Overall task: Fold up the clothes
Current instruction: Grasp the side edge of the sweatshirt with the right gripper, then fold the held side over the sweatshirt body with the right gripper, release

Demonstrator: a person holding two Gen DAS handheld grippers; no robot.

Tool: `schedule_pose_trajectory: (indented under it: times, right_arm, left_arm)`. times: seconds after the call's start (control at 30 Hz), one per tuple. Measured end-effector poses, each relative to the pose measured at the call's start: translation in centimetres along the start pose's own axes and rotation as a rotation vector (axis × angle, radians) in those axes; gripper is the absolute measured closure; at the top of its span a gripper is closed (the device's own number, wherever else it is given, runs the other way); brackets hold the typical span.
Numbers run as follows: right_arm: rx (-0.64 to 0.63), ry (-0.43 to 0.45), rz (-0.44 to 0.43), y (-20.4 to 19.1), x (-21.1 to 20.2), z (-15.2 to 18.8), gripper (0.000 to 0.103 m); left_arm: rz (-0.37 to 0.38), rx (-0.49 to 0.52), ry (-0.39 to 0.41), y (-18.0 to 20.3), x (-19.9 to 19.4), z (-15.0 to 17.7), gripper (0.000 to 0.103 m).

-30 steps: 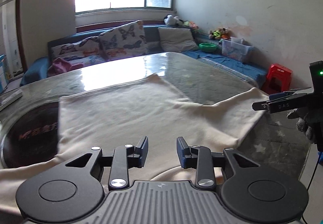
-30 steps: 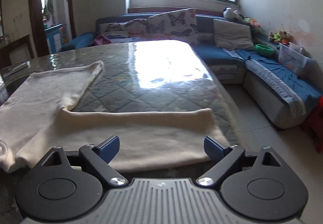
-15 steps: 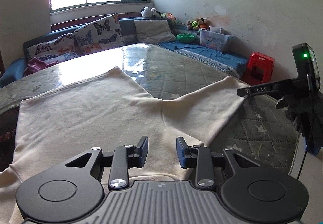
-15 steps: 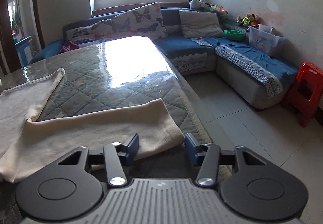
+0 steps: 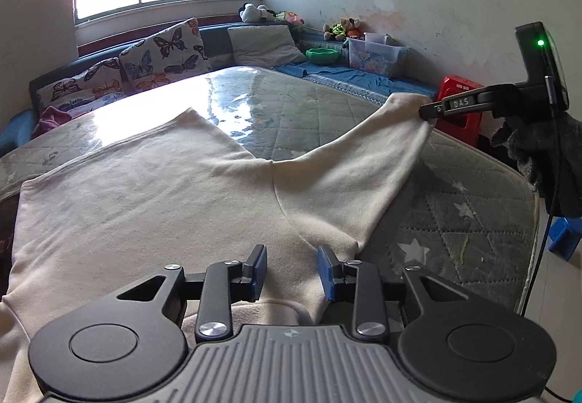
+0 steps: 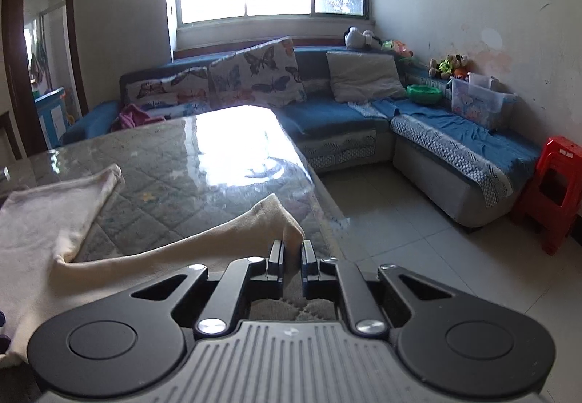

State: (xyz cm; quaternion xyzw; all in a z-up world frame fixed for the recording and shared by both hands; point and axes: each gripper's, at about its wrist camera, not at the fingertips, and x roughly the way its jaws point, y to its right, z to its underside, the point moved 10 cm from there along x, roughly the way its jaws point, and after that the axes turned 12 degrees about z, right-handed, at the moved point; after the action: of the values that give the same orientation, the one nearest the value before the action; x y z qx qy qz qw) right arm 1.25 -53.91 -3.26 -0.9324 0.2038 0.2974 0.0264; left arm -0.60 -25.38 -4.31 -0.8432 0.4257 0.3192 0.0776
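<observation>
A cream long-sleeved garment (image 5: 145,192) lies spread on the quilted table (image 5: 454,199). My right gripper (image 6: 291,254) is shut on the cuff of its right sleeve (image 6: 280,221) and holds it lifted off the table near the right edge; it also shows in the left wrist view (image 5: 429,112) with the sleeve (image 5: 363,163) raised. My left gripper (image 5: 291,270) is open, low over the garment's near edge, holding nothing. The other sleeve (image 6: 91,184) lies flat at the far left.
A blue corner sofa (image 6: 345,119) with butterfly cushions (image 6: 254,75) runs behind the table. A red plastic stool (image 6: 553,184) stands on the tiled floor (image 6: 418,239) to the right. A clear storage box (image 6: 476,101) and a green bowl (image 6: 423,94) sit on the sofa.
My right gripper closed from wide open onto the sleeve cuff and lifted it off the table. My left gripper stayed open over the garment's near edge as its view turned.
</observation>
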Motion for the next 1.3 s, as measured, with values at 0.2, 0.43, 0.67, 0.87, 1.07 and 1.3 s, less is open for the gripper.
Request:
schedule_pose_trajectory:
  times: [0.2, 0.43, 0.67, 0.87, 1.07, 1.3]
  right_arm:
    - [0.05, 0.01, -0.069, -0.2, -1.4, -1.7, 0.095]
    - [-0.005, 0.104, -0.232, -4.5, -7.3, -6.9, 0.095]
    - [-0.14, 0.136, -0.45, -15.0, -12.2, -7.7, 0.095]
    - [-0.258, 0.14, -0.616, -23.7, -15.5, -7.2, 0.095]
    - [-0.362, 0.054, -0.702, -30.9, -15.6, -3.0, 0.095]
    - [-0.418, -0.048, -0.761, -33.9, -14.9, 0.9, 0.087]
  left_arm:
    - [-0.002, -0.021, 0.025, -0.5, -0.9, -0.7, 0.069]
    - [-0.051, -0.1, 0.101, -3.2, -4.3, -1.4, 0.067]
    - [-0.133, -0.165, 0.15, -6.5, -8.5, 0.2, 0.064]
    - [-0.185, -0.222, 0.17, -8.8, -11.1, 2.3, 0.064]
    - [-0.21, -0.262, 0.176, -9.9, -12.5, 4.0, 0.064]
    - [-0.216, -0.279, 0.172, -10.4, -12.6, 4.7, 0.064]
